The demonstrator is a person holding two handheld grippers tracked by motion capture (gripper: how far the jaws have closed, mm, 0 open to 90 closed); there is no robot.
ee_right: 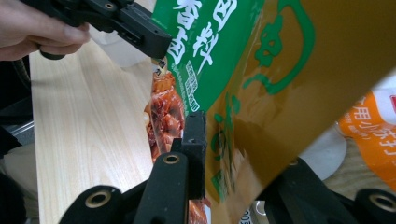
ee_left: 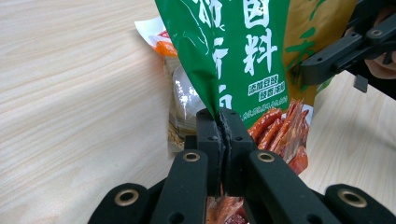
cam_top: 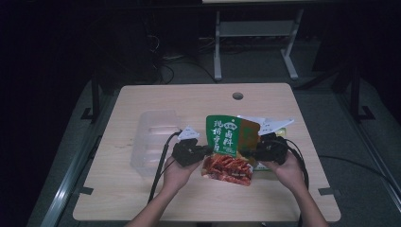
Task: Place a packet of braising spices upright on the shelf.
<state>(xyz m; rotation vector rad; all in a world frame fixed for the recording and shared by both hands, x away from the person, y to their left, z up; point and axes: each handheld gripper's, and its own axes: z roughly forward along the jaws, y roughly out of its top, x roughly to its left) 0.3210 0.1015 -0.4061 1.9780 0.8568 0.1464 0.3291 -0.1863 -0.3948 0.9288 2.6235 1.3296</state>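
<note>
Green seasoning pouch: light, floppy, slick film; best held at edge seams. Left gripper clenched on one edge; right gripper loosely straddling opposite edge.

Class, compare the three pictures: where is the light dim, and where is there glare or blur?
High view: dim, dark surroundings, lit table. Left gripper view: bright, sharp, glare on the green packet. Right gripper view: the near part of the packet looms large and soft.
</note>
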